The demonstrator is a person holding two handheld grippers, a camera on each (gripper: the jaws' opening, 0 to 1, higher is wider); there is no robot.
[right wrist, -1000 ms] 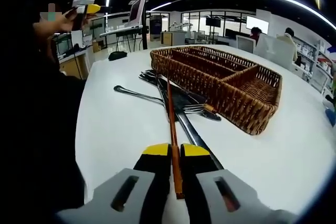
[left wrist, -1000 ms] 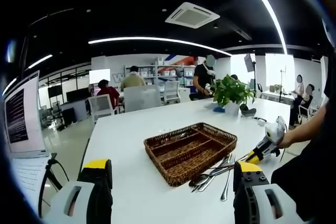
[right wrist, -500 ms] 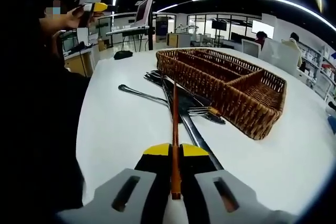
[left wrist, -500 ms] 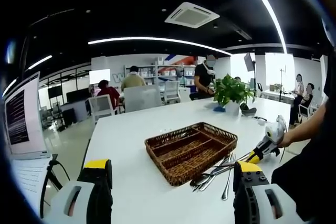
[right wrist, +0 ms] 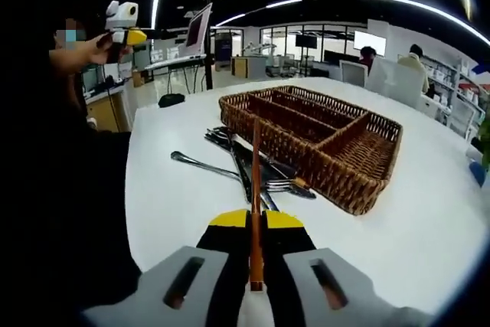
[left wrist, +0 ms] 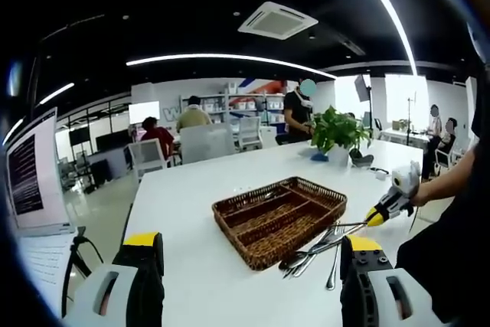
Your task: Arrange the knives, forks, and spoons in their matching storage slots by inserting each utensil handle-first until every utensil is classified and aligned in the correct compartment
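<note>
A brown wicker basket (left wrist: pixel 264 256) (right wrist: pixel 337 181) with long compartments sits on the white table (left wrist: pixel 184 204) (right wrist: pixel 176 212). Several metal utensils (left wrist: pixel 314 246) (right wrist: pixel 230 147) lie in a pile beside it. My right gripper (right wrist: pixel 256 218) is shut on a thin copper-coloured utensil (right wrist: pixel 256 166) that points forward above the pile; what kind it is I cannot tell. The right gripper (left wrist: pixel 375 215) holds it out toward the basket's right end. My left gripper (left wrist: pixel 250 241) stands wide open with nothing in it, well back from the basket. A hand holds the left gripper (right wrist: pixel 122 24) up high.
An open laptop (left wrist: pixel 31 174) (right wrist: pixel 197 28) stands past the table's edge. A potted plant (left wrist: pixel 337 135) sits at the far end and a small black object (right wrist: pixel 170 99) lies near a corner. People and chairs (left wrist: pixel 149 155) fill the background.
My right gripper has risen a little with the copper-coloured utensil, whose far end is now lifted off the pile. The left gripper has stayed open and in place.
</note>
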